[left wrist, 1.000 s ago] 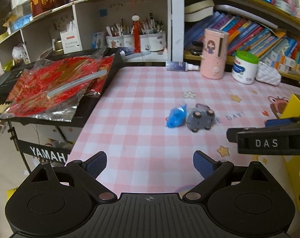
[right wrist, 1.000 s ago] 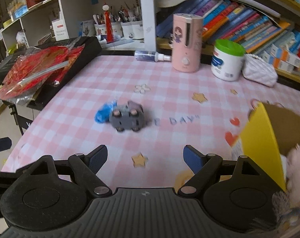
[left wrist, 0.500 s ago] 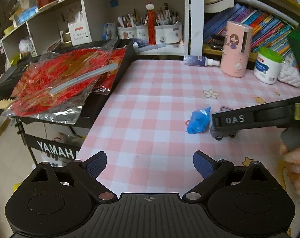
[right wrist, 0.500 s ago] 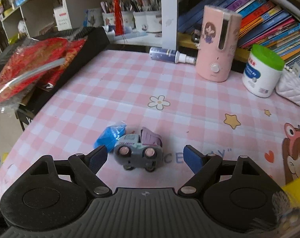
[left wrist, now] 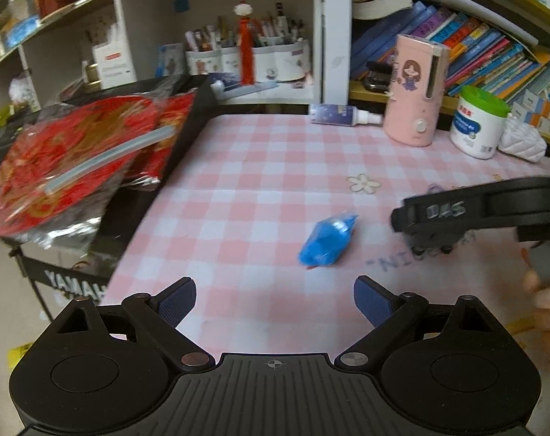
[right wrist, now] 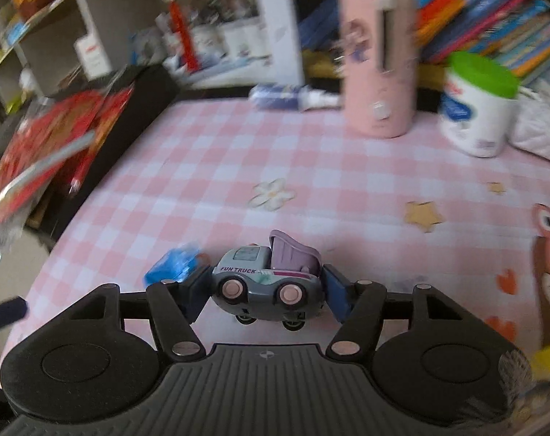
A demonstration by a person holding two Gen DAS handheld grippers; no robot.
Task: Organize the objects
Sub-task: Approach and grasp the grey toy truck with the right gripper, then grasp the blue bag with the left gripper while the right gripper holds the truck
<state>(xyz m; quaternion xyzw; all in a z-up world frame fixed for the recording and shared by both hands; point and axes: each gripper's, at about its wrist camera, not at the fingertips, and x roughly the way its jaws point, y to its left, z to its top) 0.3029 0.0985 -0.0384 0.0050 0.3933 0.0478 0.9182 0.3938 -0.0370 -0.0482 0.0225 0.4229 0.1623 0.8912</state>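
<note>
Your right gripper [right wrist: 265, 292] has just been closing and its pads now clasp the toy truck [right wrist: 267, 283] end to end, wheels seemingly just off the pink checked table [right wrist: 311, 181]. Your left gripper [left wrist: 275, 301] is spread wide and empty, with the blue packet [left wrist: 327, 243] at its 12 o'clock, untouched. By my reading one grasp is made; stowing both is left. Open cloth lies from 11 to 2 o'clock; the table edge drops at 9 o'clock

A pink-checked table [left wrist: 260, 167] carries a blue wrapped packet [left wrist: 327, 238] near its middle; a toy truck [right wrist: 271, 283] sits just beside it. At the back stand a pink dispenser [left wrist: 416, 91] and a green-lidded tub [left wrist: 478, 121]; a spray bottle [left wrist: 342, 114] lies flat.
</note>
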